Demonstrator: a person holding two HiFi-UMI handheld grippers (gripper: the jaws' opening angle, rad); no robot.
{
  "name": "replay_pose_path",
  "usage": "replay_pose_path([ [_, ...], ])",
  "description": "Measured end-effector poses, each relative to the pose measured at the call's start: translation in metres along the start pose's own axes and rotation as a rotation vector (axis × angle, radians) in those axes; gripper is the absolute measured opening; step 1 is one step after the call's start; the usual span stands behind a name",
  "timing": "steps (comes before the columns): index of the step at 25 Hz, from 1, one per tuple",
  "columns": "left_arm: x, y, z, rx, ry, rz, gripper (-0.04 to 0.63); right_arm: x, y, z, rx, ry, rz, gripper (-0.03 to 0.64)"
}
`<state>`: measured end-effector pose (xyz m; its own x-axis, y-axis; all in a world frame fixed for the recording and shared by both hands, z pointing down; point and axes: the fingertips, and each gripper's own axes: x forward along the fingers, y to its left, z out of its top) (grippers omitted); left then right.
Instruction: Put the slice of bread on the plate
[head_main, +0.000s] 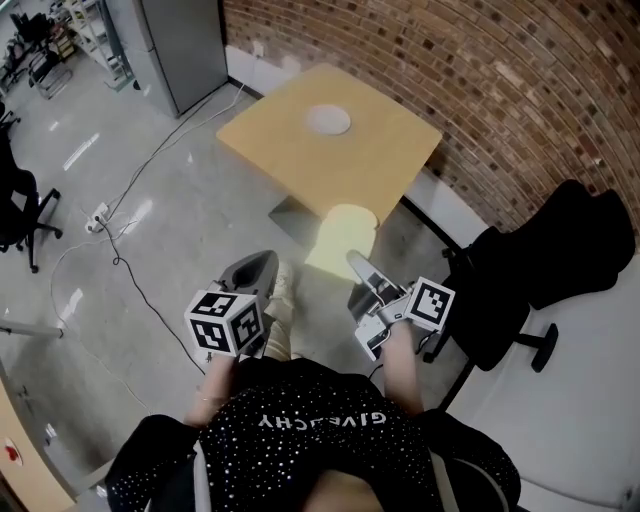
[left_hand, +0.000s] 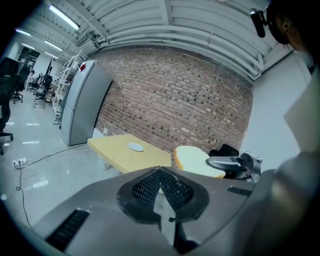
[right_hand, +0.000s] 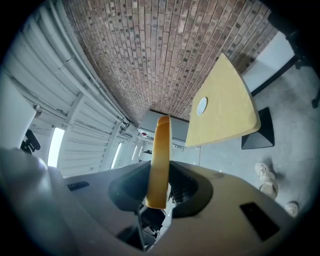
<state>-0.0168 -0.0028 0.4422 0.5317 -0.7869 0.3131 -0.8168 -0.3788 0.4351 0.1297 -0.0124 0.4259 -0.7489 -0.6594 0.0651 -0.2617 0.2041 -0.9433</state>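
In the head view, the person's black dotted top (head_main: 300, 440) fills the bottom edge. Ahead of it, the left gripper (head_main: 262, 264) and the right gripper (head_main: 357, 262) reach out over the grey floor (head_main: 180, 230). Only this view shows the slice of bread (head_main: 342, 238) broadside. It is pale yellow with a rounded far end, and it is held by its near end at the right gripper's tips. The slice hangs over the floor, just short of the near corner of the yellow table (head_main: 370, 160). The round grey plate (head_main: 328, 121) sits well apart on the tabletop. A black chair (head_main: 560, 250) stands to the right.

The left gripper view shows that gripper's meshed jaws pressed together with nothing between them. Beyond them, the slice juts from the right gripper towards the table, and the plate lies further off.

The right gripper view alone shows the grip. The slice stands edge-on between the jaws, thin with a tan crust, and both pads are clamped against its faces. Its far end rises well past the jaw tips. The table and plate lie off to the right, above a shoe (right_hand: 265, 175) on the floor.
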Motion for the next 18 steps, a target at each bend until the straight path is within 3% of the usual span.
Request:
replay_pose_path([
  [9, 0.116, 0.03, 0.061, 0.042, 0.057, -0.077, 0.009, 0.059, -0.047, 0.085, 0.067, -0.064, -0.076, 0.1],
  [18, 0.23, 0.088, 0.141, 0.076, 0.11, -0.096, 0.009, 0.156, -0.062, 0.191, 0.081, -0.104, -0.082, 0.1],
])
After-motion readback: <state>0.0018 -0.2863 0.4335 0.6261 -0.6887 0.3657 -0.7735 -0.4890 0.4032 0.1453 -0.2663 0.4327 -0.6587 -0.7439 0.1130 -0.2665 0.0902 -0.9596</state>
